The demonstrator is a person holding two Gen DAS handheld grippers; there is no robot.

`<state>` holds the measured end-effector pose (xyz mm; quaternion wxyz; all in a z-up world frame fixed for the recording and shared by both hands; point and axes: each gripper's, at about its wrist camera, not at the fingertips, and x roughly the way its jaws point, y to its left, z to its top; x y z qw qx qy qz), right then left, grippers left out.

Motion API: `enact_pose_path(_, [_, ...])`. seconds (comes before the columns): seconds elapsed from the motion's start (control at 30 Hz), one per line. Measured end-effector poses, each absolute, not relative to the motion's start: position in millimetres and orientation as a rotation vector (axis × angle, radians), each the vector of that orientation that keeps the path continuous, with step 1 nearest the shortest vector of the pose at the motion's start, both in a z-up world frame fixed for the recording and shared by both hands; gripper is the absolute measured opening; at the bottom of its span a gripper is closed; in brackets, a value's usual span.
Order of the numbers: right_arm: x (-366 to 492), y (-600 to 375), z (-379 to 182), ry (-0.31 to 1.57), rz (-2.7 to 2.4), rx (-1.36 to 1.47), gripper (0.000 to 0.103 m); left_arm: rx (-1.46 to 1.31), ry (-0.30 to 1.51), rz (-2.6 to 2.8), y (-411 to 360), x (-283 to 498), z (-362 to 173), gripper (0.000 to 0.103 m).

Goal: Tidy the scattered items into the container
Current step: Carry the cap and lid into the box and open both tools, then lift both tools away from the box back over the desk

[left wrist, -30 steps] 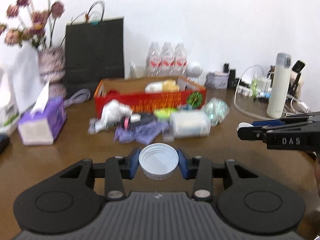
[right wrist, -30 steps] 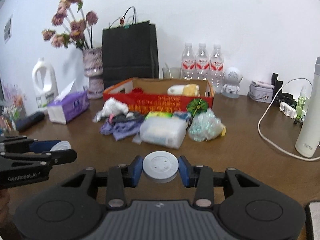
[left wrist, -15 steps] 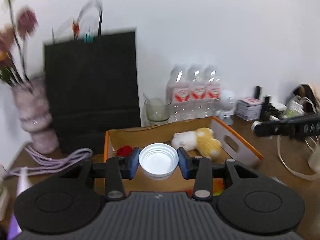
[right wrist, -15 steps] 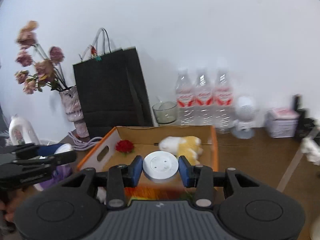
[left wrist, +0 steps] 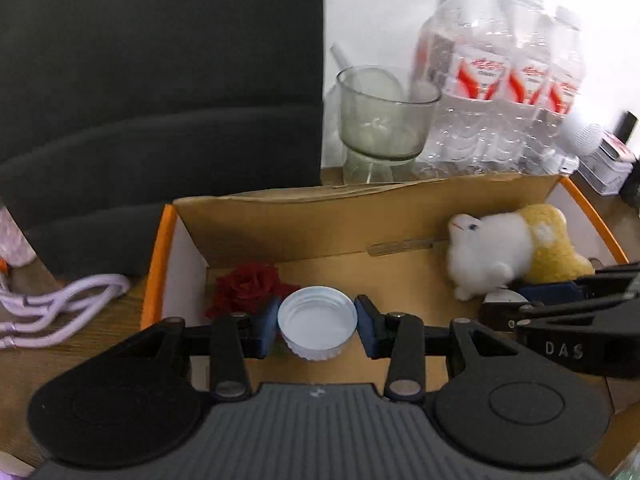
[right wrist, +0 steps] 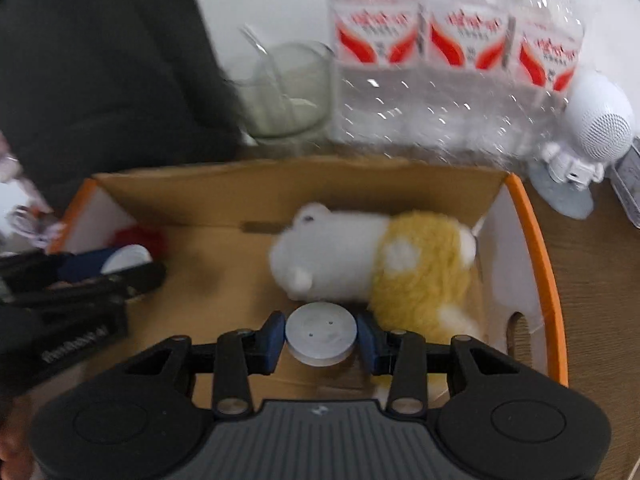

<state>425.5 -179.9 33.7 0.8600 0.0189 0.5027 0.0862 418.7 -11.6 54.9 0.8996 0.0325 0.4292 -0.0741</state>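
The cap [left wrist: 317, 327], light and stiff, sits pinched by its rim in the left gripper [left wrist: 317, 330]; the right gripper [right wrist: 321, 338] likewise pinches a lid [right wrist: 321, 334] over the box [right wrist: 538, 248].

Right tool [right wrist: 321, 340] low in frame centre, blue pads clamped on a flat white disc [right wrist: 321, 335], held over the open cardboard box [right wrist: 536, 256]. Just above the disc, inside the box, a white and yellow plush toy [right wrist: 372, 268] lying on its side. At left edge, left tool [right wrist: 116, 266] gripping a white cap [right wrist: 126, 258], a red flower [right wrist: 140, 236] behind it. Beyond the box, upper frame: glass cup [right wrist: 288, 92], three water bottles [right wrist: 456, 52], black bag [right wrist: 104, 64], white speaker figure [right wrist: 592, 128] on the worktop [right wrist: 596, 280].
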Motion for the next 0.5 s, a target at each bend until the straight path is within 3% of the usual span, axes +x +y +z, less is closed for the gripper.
enact_pose_path(0.13, [429, -182, 21, 1.052, 0.119, -0.005, 0.038, 0.177, 0.91, -0.129, -24, 428, 48, 0.05])
enact_pose_path(0.23, [431, -184, 20, 1.059, 0.114, 0.016, 0.038, 0.237, 0.913, -0.14, -32, 428, 43, 0.062])
enact_pose_path(0.3, [431, -187, 21, 1.067, 0.115, 0.034, 0.039, 0.22, 0.914, -0.154, -32, 428, 45, 0.076])
enact_pose_path(0.37, [434, -193, 24, 1.097, 0.119, 0.086, 0.048, 0.203, 0.937, -0.166, -31, 427, 51, 0.088])
enact_pose_path(0.43, [435, -196, 29, 1.141, 0.144, 0.135, 0.063, 0.199, 0.922, -0.165, -29, 424, 64, 0.088])
enact_pose_path(0.5, [430, -197, 42, 1.149, 0.155, 0.157, 0.068, 0.18, 0.908, -0.152, -21, 417, 80, 0.089])
